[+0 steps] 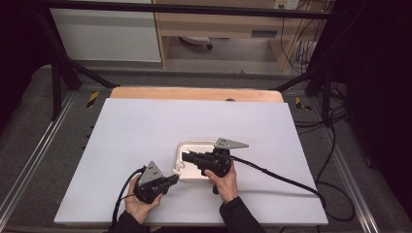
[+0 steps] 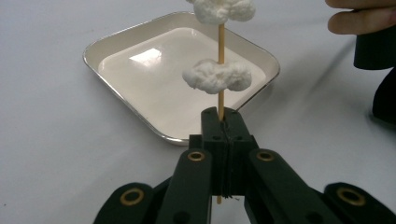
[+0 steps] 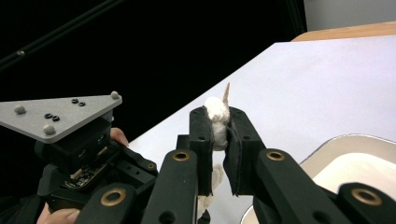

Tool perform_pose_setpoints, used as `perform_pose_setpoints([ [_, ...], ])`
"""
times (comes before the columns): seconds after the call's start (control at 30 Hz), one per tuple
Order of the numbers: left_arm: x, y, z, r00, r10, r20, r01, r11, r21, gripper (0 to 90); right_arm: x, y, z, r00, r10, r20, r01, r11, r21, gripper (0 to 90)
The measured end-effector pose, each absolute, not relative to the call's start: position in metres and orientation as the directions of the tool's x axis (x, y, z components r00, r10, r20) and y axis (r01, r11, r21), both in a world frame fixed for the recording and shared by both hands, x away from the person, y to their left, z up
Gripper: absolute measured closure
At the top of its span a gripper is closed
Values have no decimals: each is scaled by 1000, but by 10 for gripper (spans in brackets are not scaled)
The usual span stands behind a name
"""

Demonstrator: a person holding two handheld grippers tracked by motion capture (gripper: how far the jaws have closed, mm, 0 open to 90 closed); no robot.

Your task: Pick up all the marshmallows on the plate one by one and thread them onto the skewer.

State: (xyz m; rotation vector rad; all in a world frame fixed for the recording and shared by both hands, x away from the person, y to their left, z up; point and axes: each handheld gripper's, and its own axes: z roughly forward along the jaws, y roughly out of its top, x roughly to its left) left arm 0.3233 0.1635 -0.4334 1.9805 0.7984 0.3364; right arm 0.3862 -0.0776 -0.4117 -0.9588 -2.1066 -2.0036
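Note:
My left gripper (image 2: 223,122) is shut on the lower end of a thin wooden skewer (image 2: 220,100), which stands up from its jaws. Two white fluffy pieces sit on the skewer: one (image 2: 217,77) partway up, one (image 2: 224,9) near the top. My right gripper (image 3: 218,122) is shut on the top white piece (image 3: 215,107), with the pointed skewer tip (image 3: 227,91) poking out above it. In the high view the left gripper (image 1: 173,179) and right gripper (image 1: 185,156) meet at the near left corner of a white rectangular tray (image 1: 194,144).
The tray's rim (image 2: 126,100) lies just behind the skewer, and its inside looks bare. A white sheet (image 1: 145,126) covers the wooden table (image 1: 194,93). Cables (image 1: 282,179) trail from both grippers. A dark metal frame (image 1: 63,63) surrounds the table.

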Motion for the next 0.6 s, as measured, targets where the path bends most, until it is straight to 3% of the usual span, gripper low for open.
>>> perform_pose_setpoints([
  [0.6,323,166,-432,737,672,-70,394,-343,853,894,386,-75,-417,-786,397,474,490,-67,869,825],
])
